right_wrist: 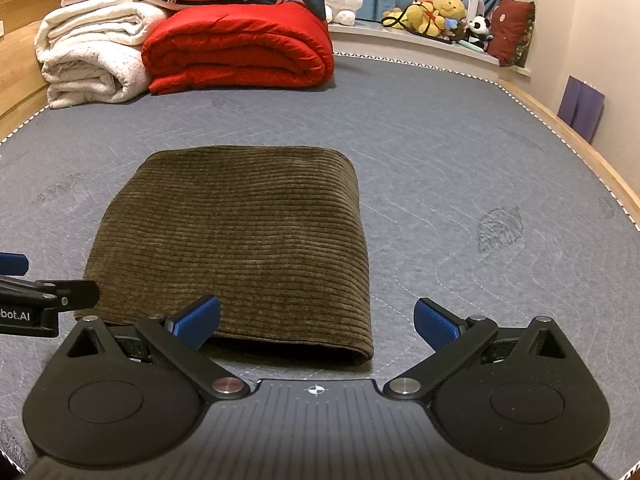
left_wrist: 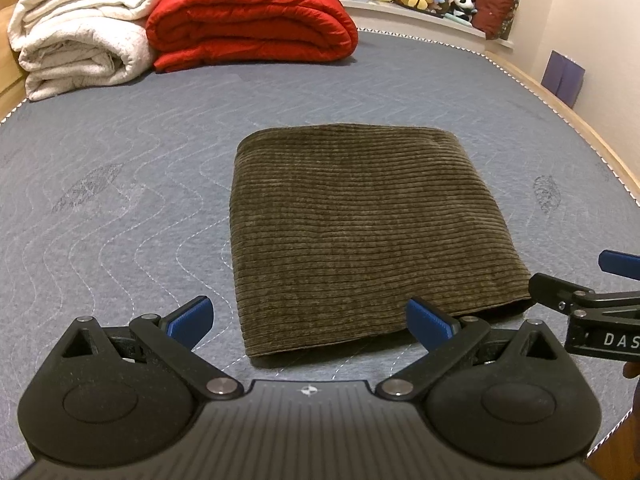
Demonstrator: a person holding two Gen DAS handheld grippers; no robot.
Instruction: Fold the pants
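folded pants [left_wrist: 360,224] on mattress [left_wrist: 120,200], left gripper [left_wrist: 310,322] jaws apart

Both wrist views low, near, facing forward; share pants [left_wrist: 360,220].

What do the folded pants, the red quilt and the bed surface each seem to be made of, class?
Pants: probably wide-ribbed corduroy, olive-brown, matte; raised parallel cords run across the fabric.
Red quilt: likely a padded synthetic shell, slight sheen; puffy rolls with stitch lines.
Bed surface: grey-blue quilted cloth, matte; wavy white stitching and faint leaf-like motifs. The fibre cannot be told.
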